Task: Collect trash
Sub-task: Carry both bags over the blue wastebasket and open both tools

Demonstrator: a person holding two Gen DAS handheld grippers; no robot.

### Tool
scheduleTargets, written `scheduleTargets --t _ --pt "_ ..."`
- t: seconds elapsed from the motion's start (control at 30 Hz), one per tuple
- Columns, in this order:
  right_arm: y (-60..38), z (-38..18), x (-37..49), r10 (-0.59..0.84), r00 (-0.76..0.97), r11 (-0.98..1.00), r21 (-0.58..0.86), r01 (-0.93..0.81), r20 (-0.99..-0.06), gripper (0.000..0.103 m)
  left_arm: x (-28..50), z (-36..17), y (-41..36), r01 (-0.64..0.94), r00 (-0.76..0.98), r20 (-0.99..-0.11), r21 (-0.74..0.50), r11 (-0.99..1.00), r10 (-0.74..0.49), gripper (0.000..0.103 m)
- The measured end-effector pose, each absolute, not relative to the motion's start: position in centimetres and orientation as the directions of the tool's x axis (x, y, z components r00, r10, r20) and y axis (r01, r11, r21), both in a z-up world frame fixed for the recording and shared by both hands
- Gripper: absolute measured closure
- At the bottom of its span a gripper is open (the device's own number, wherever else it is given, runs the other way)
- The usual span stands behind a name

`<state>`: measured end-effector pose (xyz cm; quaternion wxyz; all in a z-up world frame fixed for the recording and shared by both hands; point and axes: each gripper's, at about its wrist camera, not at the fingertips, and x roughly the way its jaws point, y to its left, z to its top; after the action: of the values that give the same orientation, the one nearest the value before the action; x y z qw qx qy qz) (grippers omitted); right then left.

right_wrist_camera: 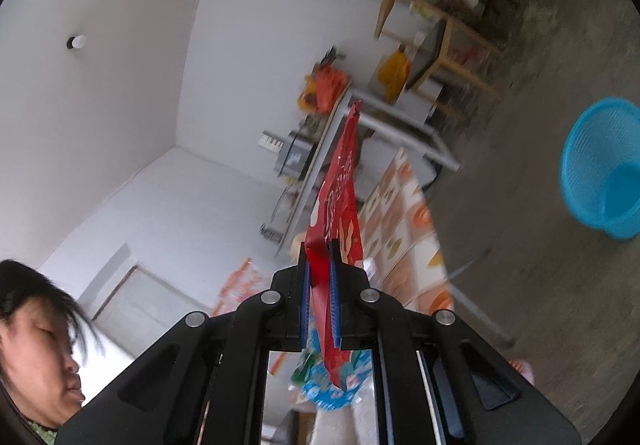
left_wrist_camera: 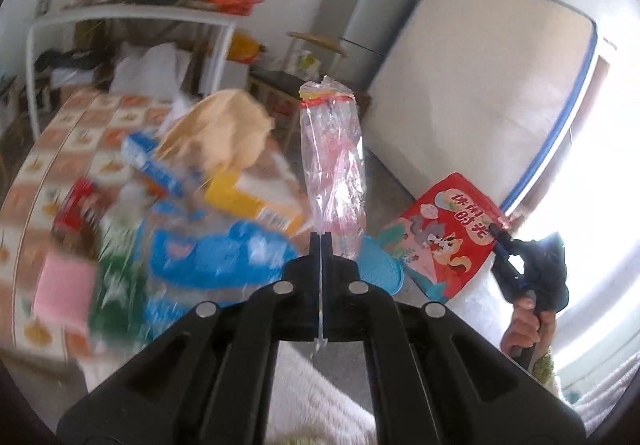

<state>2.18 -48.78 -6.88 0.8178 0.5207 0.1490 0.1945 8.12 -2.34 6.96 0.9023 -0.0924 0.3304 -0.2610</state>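
A room with white walls and a grey concrete floor [right_wrist_camera: 540, 285]. A pale mattress [left_wrist_camera: 480, 85] leans against the far wall, with a grey fridge [left_wrist_camera: 368, 13] beside it and a white shelf table [left_wrist_camera: 132, 15] heaped with clutter to the left. In front of me stands a table with an orange-and-white patterned cloth [left_wrist_camera: 52, 149]. On it lies a blurred pile of trash: a blue-and-white plastic pack [left_wrist_camera: 216, 257], a yellow box [left_wrist_camera: 248, 201], a crumpled tan paper bag [left_wrist_camera: 224, 129], a pink piece [left_wrist_camera: 64, 285] and a red wrapper [left_wrist_camera: 80, 201]. A blue plastic basket [right_wrist_camera: 604, 169] sits on the floor, well apart from the table.

My left tongs [left_wrist_camera: 321, 241] are pinched fully together on the lower edge of a clear plastic bag with pink streaks [left_wrist_camera: 334, 165], which stands up from the tips above the pile. My right tongs [right_wrist_camera: 320, 245] are nearly closed, clamped on a red snack packet with cartoon animals [left_wrist_camera: 452, 233], which is lifted clear of the table, off to the right of the pile. My hand [left_wrist_camera: 524, 325] wraps the right handle.
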Motion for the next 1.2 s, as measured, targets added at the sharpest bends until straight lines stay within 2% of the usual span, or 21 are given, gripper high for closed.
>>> scheduleTargets --t 0.2,0.37,0.47,0.73,0.83,1.0,1.03,1.07,1.1,1.13,1.17,1.2 --pt "-53.2 -6.7 1.7 0.293 0.943 0.490 0.872 -0.007 -0.158 0.094 15.8 7.3 -11.0 0.509 0.551 -0.621 -0.280 0.814 -0.557 0.103" --pt "-56.4 -8.4 3.5 0.152 0.940 0.554 0.814 0.174 -0.304 0.094 21.8 5.5 -20.7 0.587 0.467 -0.709 -0.198 0.785 -0.529 0.103" --pt "-57.8 -10.2 5.5 0.085 0.915 0.586 0.763 0.274 -0.394 0.094 25.5 2.4 -27.7 0.614 0.412 -0.787 -0.132 0.778 -0.459 0.103" --pt "-60.5 -17.4 12.2 0.008 0.803 0.609 0.640 0.469 -0.597 0.094 30.7 -7.3 -39.5 0.646 0.289 -0.899 -0.071 0.760 -0.330 0.103" --pt "-61.5 -20.0 14.3 -0.001 0.765 0.598 0.612 0.517 -0.645 0.094 32.1 -10.9 -42.7 0.656 0.271 -0.923 -0.030 0.754 -0.273 0.103" --pt "-63.4 -23.2 17.0 -0.018 0.725 0.551 0.598 0.582 -0.689 0.093 34.0 -14.7 -46.6 0.661 0.218 -0.947 -0.035 0.750 -0.237 0.101" --pt "-64.2 -24.2 17.9 -0.012 0.713 0.534 0.598 0.597 -0.701 0.090 34.2 -15.3 -47.4 0.667 0.210 -0.951 -0.032 0.744 -0.229 0.099" --pt "-64.8 -25.6 18.4 0.007 0.693 0.514 0.597 0.616 -0.721 0.068 34.3 -15.7 -47.7 0.668 0.212 -0.953 -0.020 0.743 -0.216 0.090" --pt "-65.1 -26.7 18.7 0.007 0.670 0.503 0.582 0.639 -0.742 0.053 34.3 -15.8 -48.0 0.666 0.226 -0.953 -0.001 0.746 -0.203 0.073" --pt "-65.5 -27.6 18.7 -0.011 0.649 0.492 0.561 0.666 -0.761 0.040 34.1 -15.6 -48.2 0.662 0.238 -0.950 0.007 0.749 -0.201 0.066" --pt "-65.7 -28.2 18.4 -0.036 0.630 0.483 0.539 0.690 -0.776 0.040 33.9 -15.3 -48.1 0.658 0.250 -0.945 0.008 0.753 -0.209 0.060" --pt "-65.9 -28.5 18.2 -0.043 0.622 0.477 0.532 0.700 -0.782 0.040 33.8 -14.8 -47.8 0.656 0.257 -0.940 0.000 0.754 -0.223 0.059"
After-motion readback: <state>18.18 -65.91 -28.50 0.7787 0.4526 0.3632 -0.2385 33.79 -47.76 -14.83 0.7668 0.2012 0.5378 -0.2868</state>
